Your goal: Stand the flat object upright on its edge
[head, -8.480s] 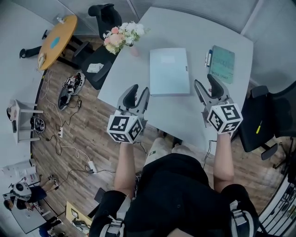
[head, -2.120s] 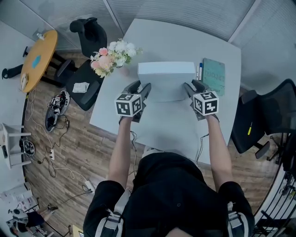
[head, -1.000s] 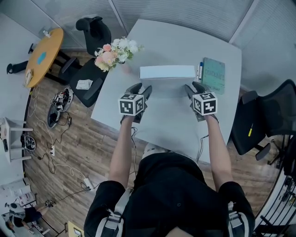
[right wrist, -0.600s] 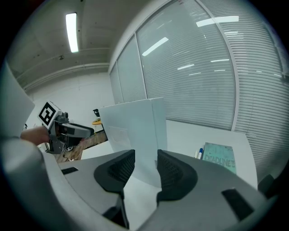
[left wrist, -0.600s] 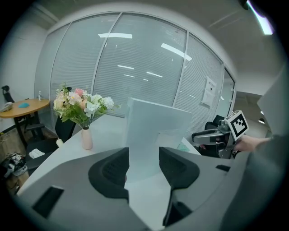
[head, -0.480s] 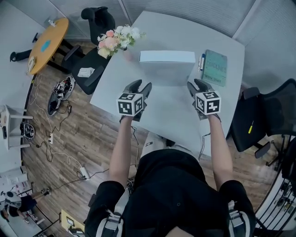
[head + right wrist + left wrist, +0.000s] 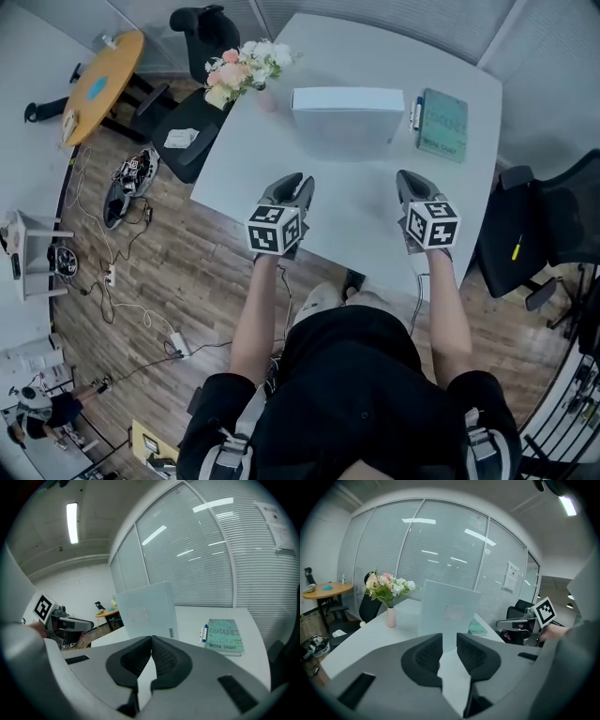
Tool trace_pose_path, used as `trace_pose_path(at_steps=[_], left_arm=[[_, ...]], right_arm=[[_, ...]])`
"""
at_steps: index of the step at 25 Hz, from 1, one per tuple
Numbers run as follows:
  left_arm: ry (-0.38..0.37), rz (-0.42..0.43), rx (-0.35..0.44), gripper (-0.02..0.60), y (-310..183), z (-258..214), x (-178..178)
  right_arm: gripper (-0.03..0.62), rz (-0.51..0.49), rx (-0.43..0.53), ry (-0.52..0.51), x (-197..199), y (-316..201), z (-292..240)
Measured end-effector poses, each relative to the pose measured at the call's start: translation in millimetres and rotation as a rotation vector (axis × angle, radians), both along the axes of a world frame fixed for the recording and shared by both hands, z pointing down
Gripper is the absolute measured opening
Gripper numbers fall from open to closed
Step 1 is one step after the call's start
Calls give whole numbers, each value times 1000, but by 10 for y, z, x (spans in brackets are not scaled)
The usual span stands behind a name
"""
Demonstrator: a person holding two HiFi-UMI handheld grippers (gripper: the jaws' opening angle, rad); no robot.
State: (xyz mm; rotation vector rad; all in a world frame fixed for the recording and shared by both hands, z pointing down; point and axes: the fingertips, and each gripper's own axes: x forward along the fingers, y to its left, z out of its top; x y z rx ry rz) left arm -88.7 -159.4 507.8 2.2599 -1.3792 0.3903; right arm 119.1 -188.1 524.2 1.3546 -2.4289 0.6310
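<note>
Left gripper view: tongs hide folder bottom.

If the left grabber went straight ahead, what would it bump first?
Probably the upright blue folder ahead of the left gripper, unless the white table catches it first; depth is unclear. Its jaws have just been closing, empty.

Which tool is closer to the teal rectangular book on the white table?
Right. The right tool is just short of the teal rectangular book; the left tool is much farther left.
</note>
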Motion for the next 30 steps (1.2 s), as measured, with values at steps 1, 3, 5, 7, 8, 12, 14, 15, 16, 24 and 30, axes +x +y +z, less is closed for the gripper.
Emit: trace_pose_path(at_steps=[1,3,5,7,8,12,14,15,16,24,30], left_arm=[[5,-7,4,99,61,-21,-21],[22,-16,16,67,193,-68,-76],[45,-19,37,48,325,-131,-139],[69,-13,60,38,477,-210,-200],[75,-9,70,37,567,-246,-235],[75,4,110,29,971,-396,-357],[86,9,142,28,1187,-519,-417],[95,12,159,27,1294,-593,-454],[105,17,175,26,1400,-670,-490],[162,71,272,25,2235,-1163,-603],[171,87,288,25,2663,-1242,-622]], right_arm=[[17,13,11,-15,3,59,-48],[17,33,29,-43,-16,201,-150],[17,51,48,-65,-60,365,-261],[17,59,61,-79,-139,554,-364],[17,53,62,-80,-204,666,-399],[17,-21,76,-45,-534,1202,-556],[17,-20,109,-57,-625,1450,-721],[17,-8,127,-74,-652,1562,-824],[15,6,148,-93,-668,1672,-938],[14,66,343,-152,-651,2615,-1697],[14,111,371,-145,-552,3114,-1737]])
